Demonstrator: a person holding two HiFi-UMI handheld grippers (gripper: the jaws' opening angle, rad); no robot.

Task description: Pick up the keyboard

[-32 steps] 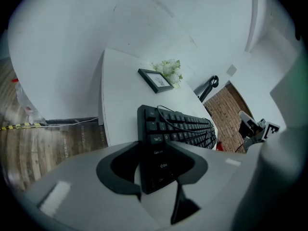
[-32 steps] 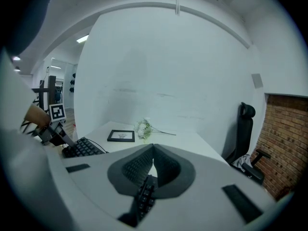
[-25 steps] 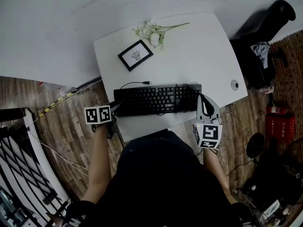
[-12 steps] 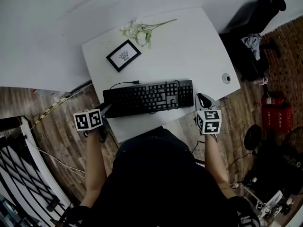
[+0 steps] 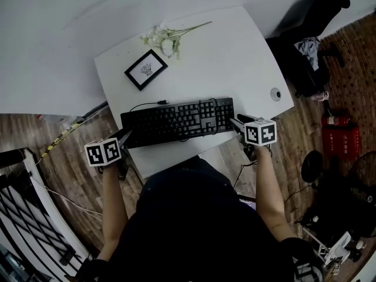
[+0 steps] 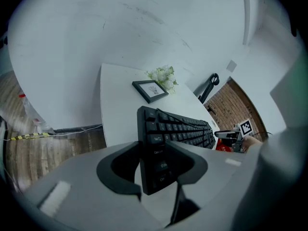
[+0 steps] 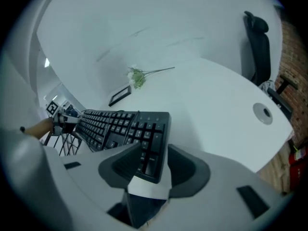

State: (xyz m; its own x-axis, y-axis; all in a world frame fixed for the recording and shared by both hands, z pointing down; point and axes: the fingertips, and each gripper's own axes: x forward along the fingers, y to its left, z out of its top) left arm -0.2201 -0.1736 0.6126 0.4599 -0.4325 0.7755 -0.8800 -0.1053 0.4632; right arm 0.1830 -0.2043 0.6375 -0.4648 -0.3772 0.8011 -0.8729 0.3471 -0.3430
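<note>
A black keyboard (image 5: 176, 121) lies across the front of the white table (image 5: 235, 57). My left gripper (image 5: 125, 136) is at its left end, and in the left gripper view the keyboard's (image 6: 175, 129) left corner sits between the open jaws (image 6: 154, 165), with a strip of table showing beside one jaw. At the right end is my right gripper (image 5: 236, 123). Its jaws (image 7: 154, 170) are opening, and the keyboard's (image 7: 125, 126) right corner lies between them without being pressed.
A framed picture (image 5: 145, 69) and a sprig of white flowers (image 5: 164, 37) lie behind the keyboard, whose cable (image 5: 147, 104) loops at the back. A round grommet (image 5: 275, 93) is near the right edge. A black chair (image 5: 320, 10) and a red extinguisher (image 5: 336, 135) stand to the right.
My right gripper has dropped and rolled so its marker cube faces up, and it now sits low at the keyboard's right end. The left gripper stays at the left end.
</note>
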